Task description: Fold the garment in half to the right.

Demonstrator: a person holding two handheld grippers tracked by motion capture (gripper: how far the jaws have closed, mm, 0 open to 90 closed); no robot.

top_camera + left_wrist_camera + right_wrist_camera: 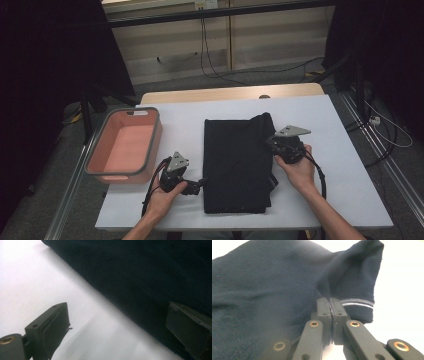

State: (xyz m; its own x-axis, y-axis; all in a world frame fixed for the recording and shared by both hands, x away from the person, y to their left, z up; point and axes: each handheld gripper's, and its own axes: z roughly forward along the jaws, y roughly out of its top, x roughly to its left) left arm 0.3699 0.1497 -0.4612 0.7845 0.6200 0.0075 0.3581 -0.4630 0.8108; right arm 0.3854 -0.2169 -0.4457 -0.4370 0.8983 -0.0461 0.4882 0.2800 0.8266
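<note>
**Right gripper pinches the sleeve while the left waits at the hem**

Here we are at the tabletop (345,165), white cover, and a dark navy garment (237,165) lies flat in the middle of it, folded into a long rectangle. The right gripper (274,141) has its fingers (323,312) clenched tight on the cloth near the sleeve (359,302), the one with the pale stripes at its cuff. You can see the fabric pucker and rise right where it is pinched, so that grip looks meant to carry the sleeve inward across the body, a fold in the making, I'd say.

Over on the other side, the left gripper (200,184) sits low by the garment's near left edge, fingers (53,326) spread wide, one over bare white cover, the other over the dark cloth, nothing clamped. It seems placed to pin or catch that edge so the shirt will not slide.

The pink bin (97,157) stands just left of it all, likely where the folded piece ends up.
</note>
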